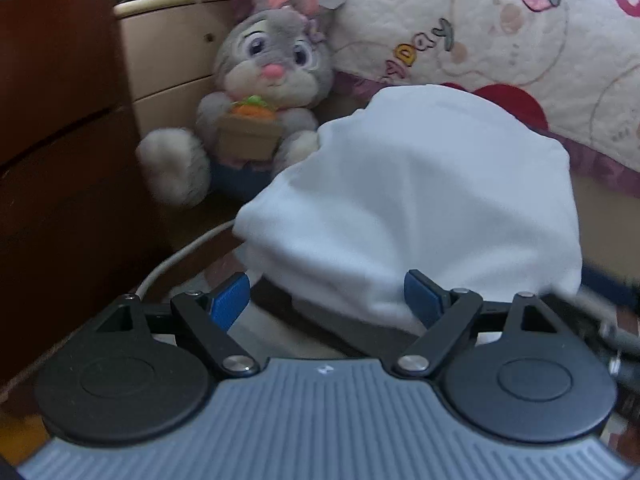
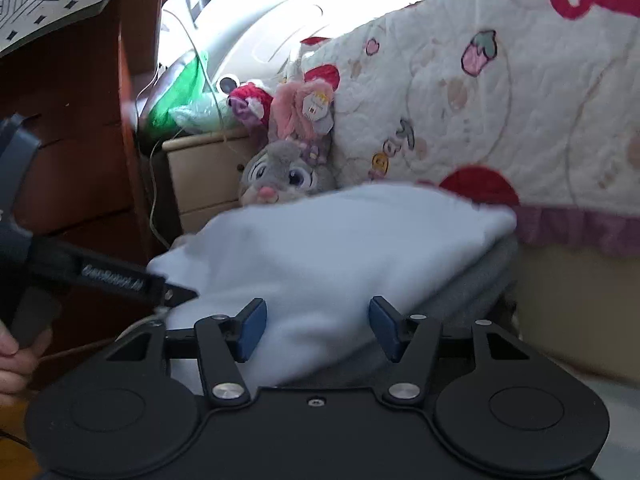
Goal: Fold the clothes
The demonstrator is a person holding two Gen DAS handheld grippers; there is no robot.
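A white folded garment lies as a rounded mound straight ahead in the left wrist view. My left gripper is open wide at its near edge; the cloth reaches in between the blue pads, which do not press on it. In the right wrist view the same white garment rests on a grey garment. My right gripper is open, with the white cloth's near edge between its pads. A finger of the left gripper reaches the cloth's left corner, and a hand holds that gripper.
A grey plush rabbit sits behind the clothes against beige drawers. A dark wooden cabinet stands on the left, and a printed quilt hangs on the right. A white cable runs along the floor. A green bag lies on the drawers.
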